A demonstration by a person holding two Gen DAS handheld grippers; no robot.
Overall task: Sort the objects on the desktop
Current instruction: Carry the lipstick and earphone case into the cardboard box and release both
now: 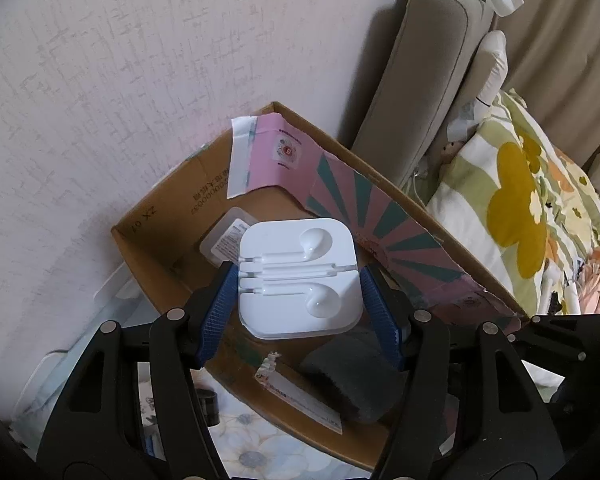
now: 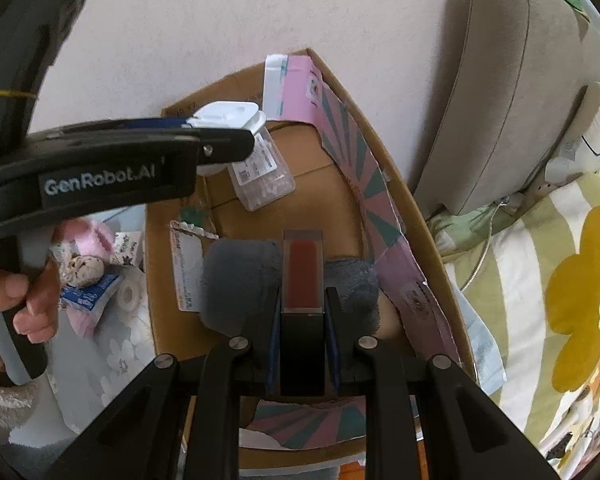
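Brown cardboard makes up the biggest thing here, an open cardboard box (image 1: 172,248) with pink and teal printed flaps folded inward, standing against a pale wall. To the box's right sits a grey-beige sofa arm (image 1: 416,92), and nearer, also right of the box, a cushion with a yellow flower print (image 1: 516,216). On the box's floor lies a dark grey fuzzy cloth (image 2: 236,276), and farther in toward the wall side, a clear plastic packet of small white pieces (image 2: 260,176). A white paper label (image 2: 184,264) hangs on the box's left wall.

The left gripper (image 1: 298,276) hovers over the box with its blue-padded jaws clamped on the two sides of a white earphone case (image 1: 298,274), whose moulded earbud hollows face up. The right gripper (image 2: 302,304) is also above the box, over the grey cloth, its jaws pressed tight on a red lipstick tube (image 2: 302,276) with a black base, pointing forward between them. Left of the box, outside it, lie a pink fluffy item (image 2: 92,236) and small packets.
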